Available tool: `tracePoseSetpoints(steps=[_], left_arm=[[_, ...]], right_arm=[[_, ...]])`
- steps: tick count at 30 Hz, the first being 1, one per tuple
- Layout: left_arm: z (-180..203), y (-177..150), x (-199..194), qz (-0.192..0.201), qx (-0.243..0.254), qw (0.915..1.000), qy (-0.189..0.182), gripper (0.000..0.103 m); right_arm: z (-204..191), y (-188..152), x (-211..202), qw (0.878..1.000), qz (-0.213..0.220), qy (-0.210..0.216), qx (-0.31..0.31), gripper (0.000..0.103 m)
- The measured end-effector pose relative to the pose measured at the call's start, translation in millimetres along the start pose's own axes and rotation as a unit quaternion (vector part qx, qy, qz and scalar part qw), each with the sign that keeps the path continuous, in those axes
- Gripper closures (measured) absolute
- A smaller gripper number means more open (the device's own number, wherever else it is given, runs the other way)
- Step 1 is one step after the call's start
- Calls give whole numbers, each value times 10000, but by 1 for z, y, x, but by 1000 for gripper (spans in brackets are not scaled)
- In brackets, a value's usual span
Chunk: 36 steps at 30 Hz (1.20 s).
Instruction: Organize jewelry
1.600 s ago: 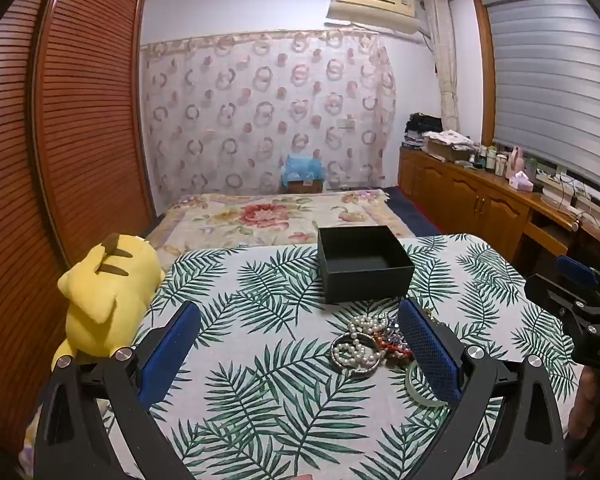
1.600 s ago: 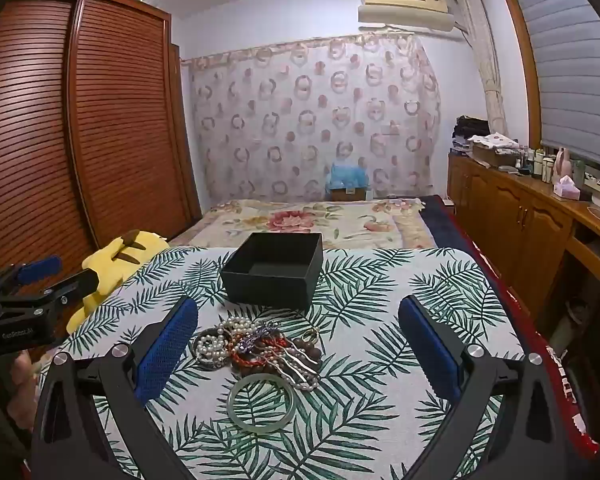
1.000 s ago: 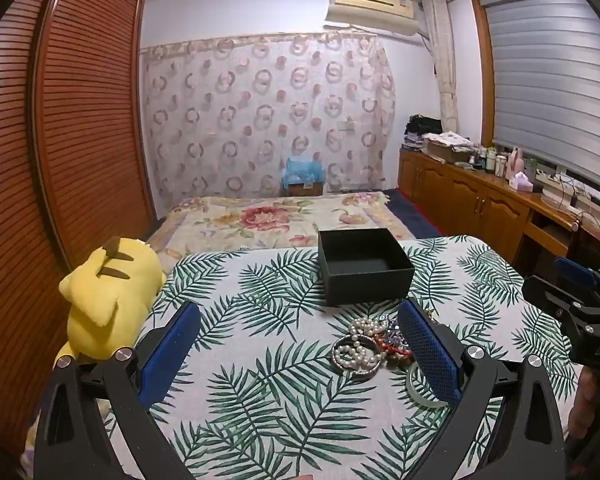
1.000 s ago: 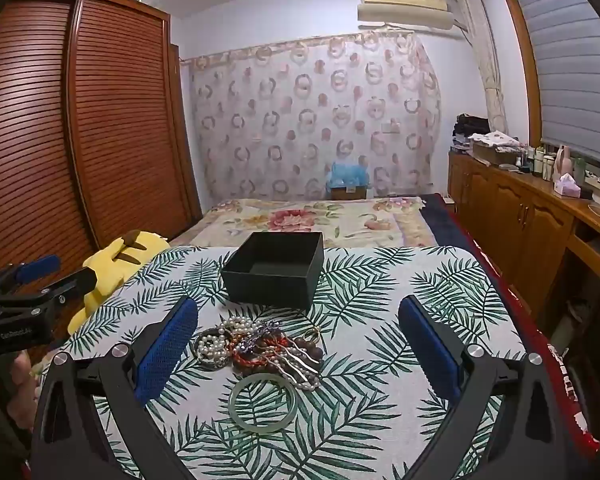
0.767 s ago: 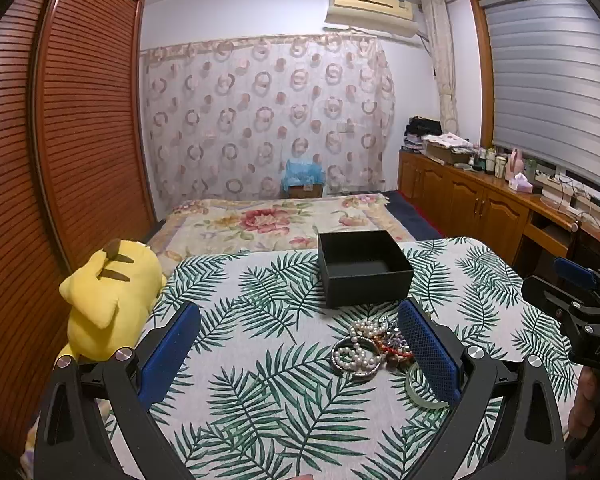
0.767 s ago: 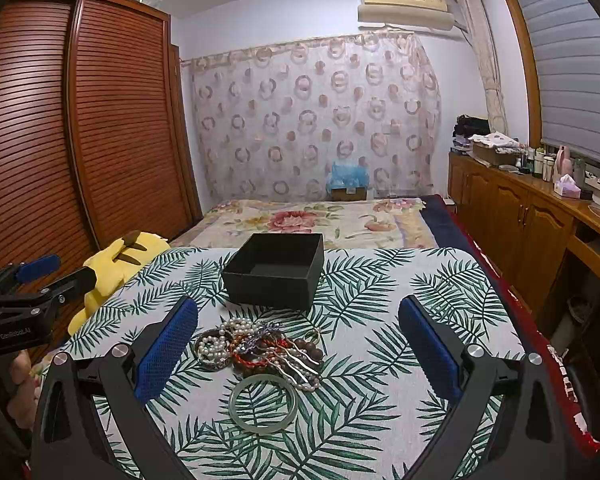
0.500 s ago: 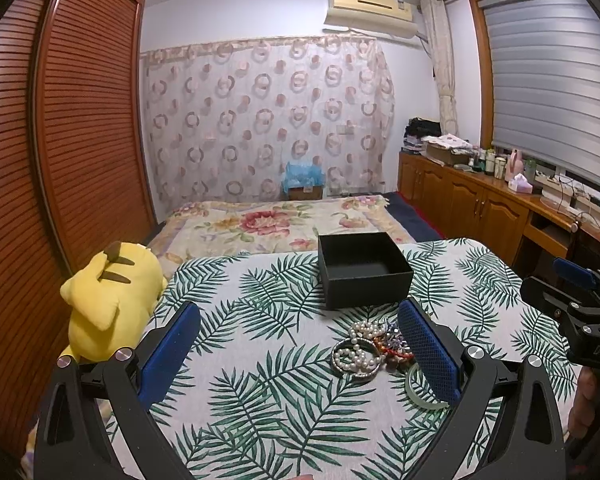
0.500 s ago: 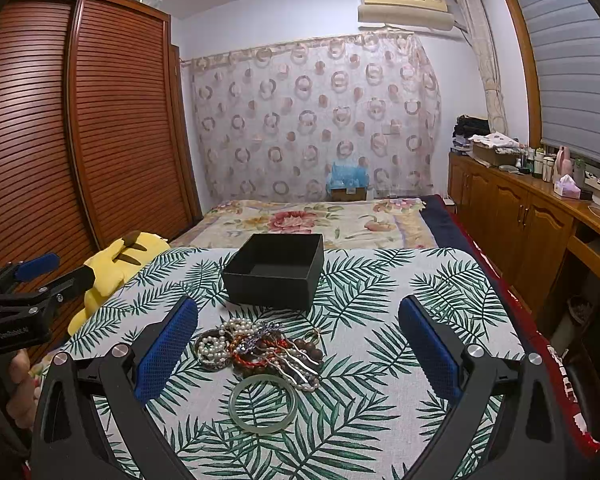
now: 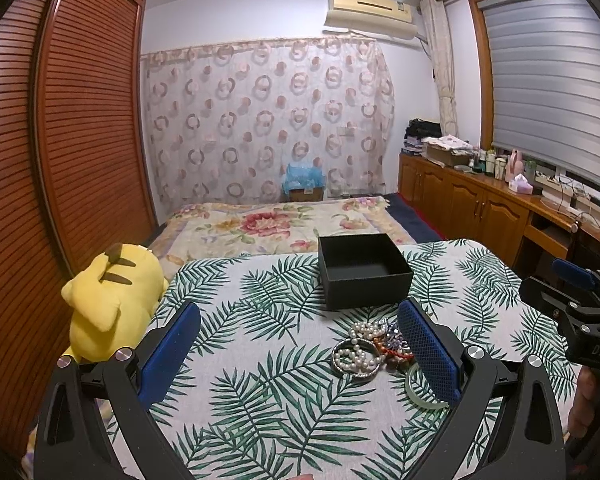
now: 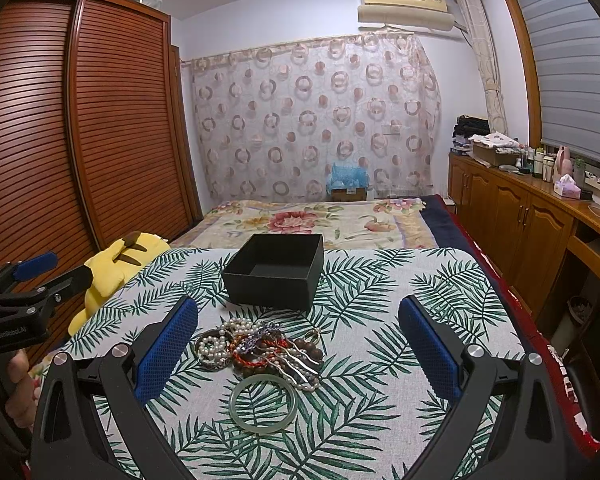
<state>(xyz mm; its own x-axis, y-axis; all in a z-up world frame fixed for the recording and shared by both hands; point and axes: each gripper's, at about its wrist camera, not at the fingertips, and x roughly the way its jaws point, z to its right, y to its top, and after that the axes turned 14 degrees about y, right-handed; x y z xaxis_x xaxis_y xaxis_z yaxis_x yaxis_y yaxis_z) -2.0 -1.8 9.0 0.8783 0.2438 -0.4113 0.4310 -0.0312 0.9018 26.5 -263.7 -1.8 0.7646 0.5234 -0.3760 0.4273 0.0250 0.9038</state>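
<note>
Two grippers hover over the table with nothing held. The left gripper (image 9: 298, 354) has its blue pads spread wide apart, and the right gripper (image 10: 298, 354) is spread just as wide. Across the last second and a half almost nothing has shifted: the left view has lifted very slightly, so the box sits a touch lower in it, while the right view is practically unchanged. By my reading the task has not begun — the person is holding steady above the pile, and every piece has yet to be sorted.

Nearest the right gripper lies a pale green bangle (image 10: 262, 403), flat on the leaf-print tablecloth (image 10: 400, 312) and touching the near edge of the jewelry pile (image 10: 260, 346). That pile is a tangled heap: white pearl strands (image 10: 216, 342) on its left side, red and dark brown beaded bracelets in the middle, silvery hairpin-like pieces draped over its near right. From the left view the pile sits against the inner side of that gripper's right pad, partly hidden by it.

Just beyond the pile stands the black box (image 10: 276, 270), open-topped and looking empty — the likely destination. The strands seem interlocked, so lifting one may drag others.

Further off, a yellow plush toy (image 9: 112, 294) rests at the table's left edge, with a floral bedspread (image 10: 312, 220) behind.
</note>
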Motion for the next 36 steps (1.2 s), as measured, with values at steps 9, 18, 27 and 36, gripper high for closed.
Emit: tracePoseSetpoints(steps=[9,18,27,36], left_arm=[[0,0,0,10,2,10000,2,8],[1,0,-1,16,7,10000,6,8],[1,-1,-1,23,9,10000,7,8],[1,-1,-1,18,13,10000,12,8]], right_arm=[[1,-1,0,10000,2,3,2,2],[0,-1,0,10000,4,1,2,2],[1,-1,0,10000,6,7,-3,2],[-1,0,-1,10000,1,20,-2,2]])
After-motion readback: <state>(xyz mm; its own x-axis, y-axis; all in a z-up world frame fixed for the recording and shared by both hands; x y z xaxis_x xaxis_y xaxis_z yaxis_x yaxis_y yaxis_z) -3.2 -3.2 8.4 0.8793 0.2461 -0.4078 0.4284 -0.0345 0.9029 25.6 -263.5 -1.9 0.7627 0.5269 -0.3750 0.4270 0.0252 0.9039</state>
